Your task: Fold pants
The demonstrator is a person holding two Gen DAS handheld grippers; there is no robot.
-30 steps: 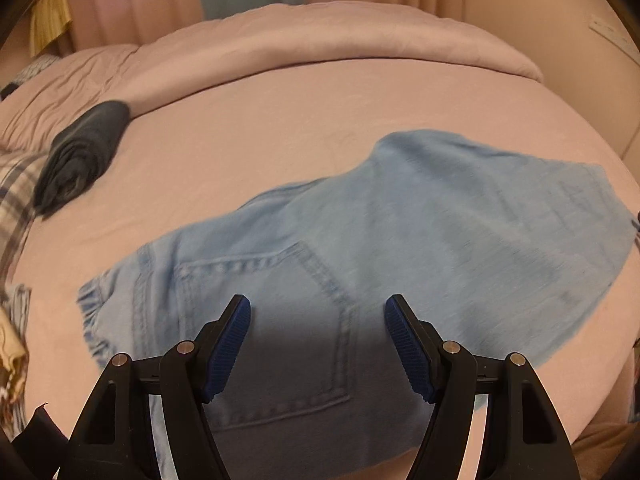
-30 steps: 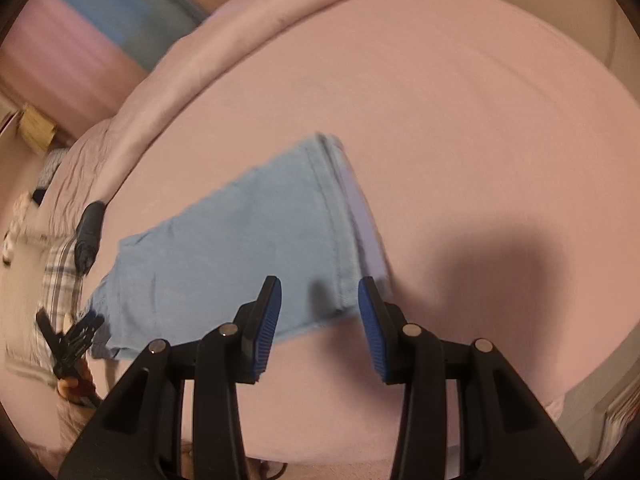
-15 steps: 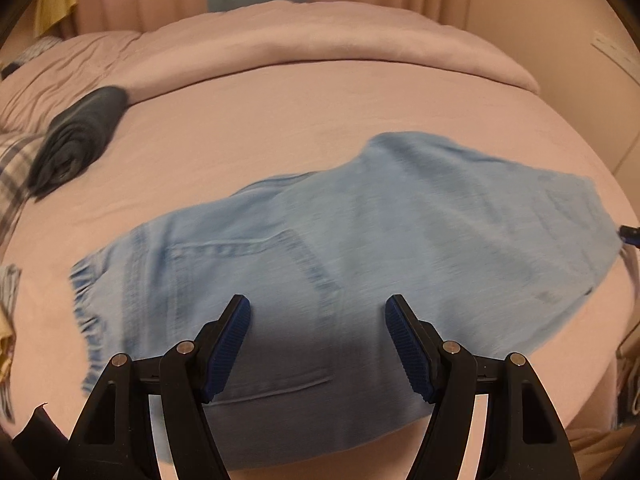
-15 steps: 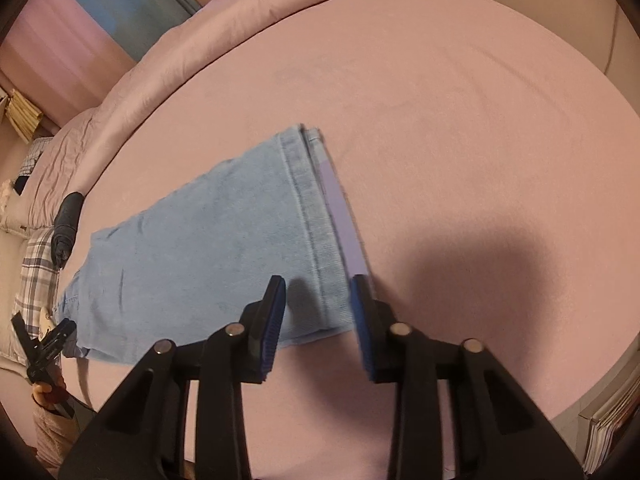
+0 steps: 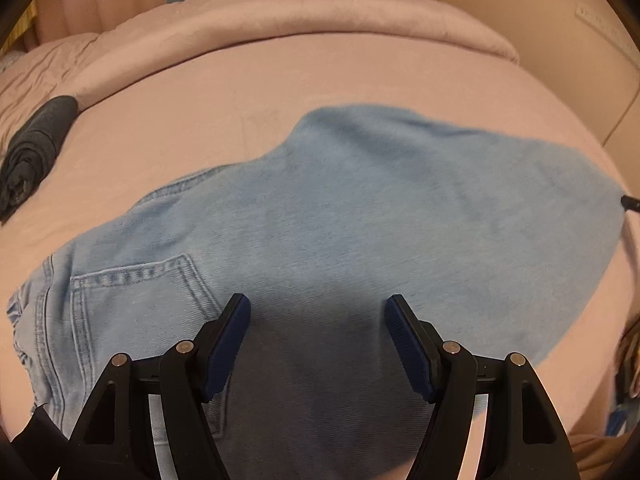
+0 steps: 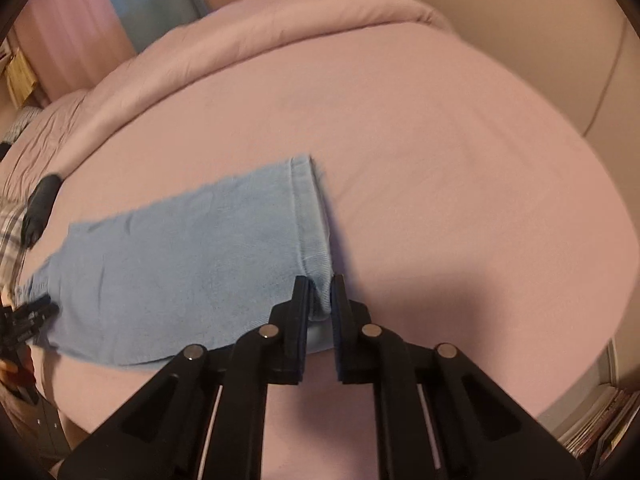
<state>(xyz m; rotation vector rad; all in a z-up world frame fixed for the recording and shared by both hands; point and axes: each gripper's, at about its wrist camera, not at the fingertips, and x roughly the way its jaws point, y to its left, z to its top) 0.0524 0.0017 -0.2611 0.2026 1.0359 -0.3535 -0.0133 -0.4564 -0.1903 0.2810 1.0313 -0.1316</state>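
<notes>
- Left wrist view: the light blue pants (image 5: 340,232) lie flat on the pink bed (image 5: 248,92) and fill the middle of the frame, with the back pocket (image 5: 136,300) at lower left and the legs running to the right edge.
- The left gripper (image 5: 318,316) hangs above the seat of the pants with its jaws spread wide and nothing between them. Its shadow falls on the denim under it. Compared with one second ago, the pocket has slid to the left of the frame, so this gripper has drifted along the pants toward the legs.
- A dark rolled garment (image 5: 32,156) lies on the bed at the left edge, well apart from the pants.
- Right wrist view: the pants (image 6: 180,264) stretch from the left edge to the centre, and the hem (image 6: 314,220) runs down the middle of the frame to the gripper.
- The right gripper (image 6: 321,296) has its jaws almost pressed together, pinching the near corner of the hem. Half a second ago they stood apart over this corner, so the grasp is new.
- I judge that the leg end is now held and can be carried over toward the waist for a fold, while the left gripper has not yet taken any cloth.
</notes>
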